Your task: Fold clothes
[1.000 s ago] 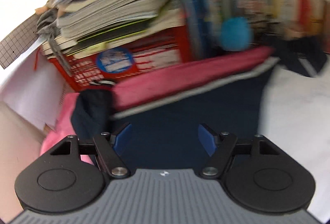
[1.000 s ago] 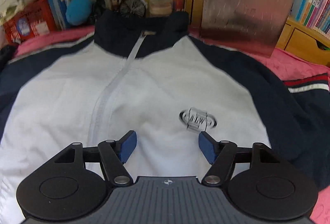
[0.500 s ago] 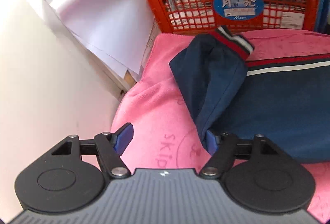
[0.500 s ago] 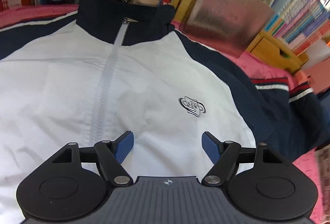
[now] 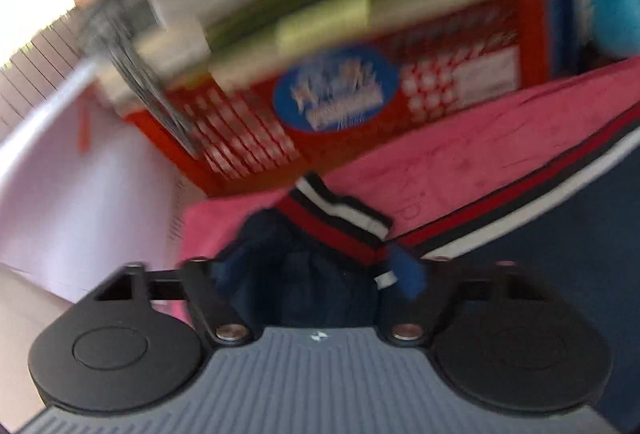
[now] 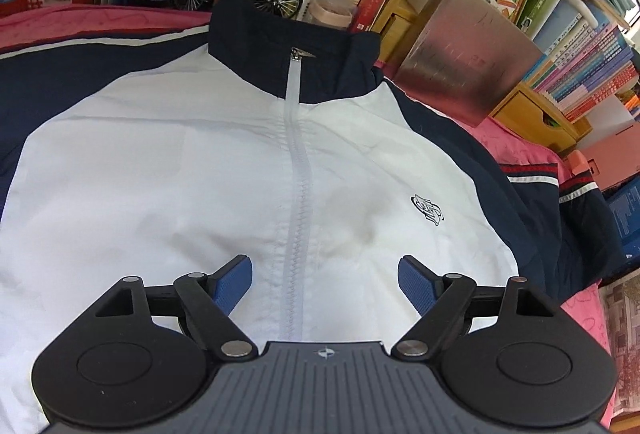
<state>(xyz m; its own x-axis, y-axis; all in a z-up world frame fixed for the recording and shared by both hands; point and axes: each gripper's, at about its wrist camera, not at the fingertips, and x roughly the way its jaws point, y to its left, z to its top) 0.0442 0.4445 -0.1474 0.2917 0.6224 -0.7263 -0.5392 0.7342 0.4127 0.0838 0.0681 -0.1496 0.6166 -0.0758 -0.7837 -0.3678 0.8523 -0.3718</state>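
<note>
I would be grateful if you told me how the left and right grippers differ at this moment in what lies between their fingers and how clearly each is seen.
The left gripper has the jacket's bunched navy sleeve with its striped cuff between its fingers; the right gripper stands open over the flat white front, straddling the zipper and holding nothing. The left view is motion-blurred; the right is sharp. Both have blue pads.
</note>
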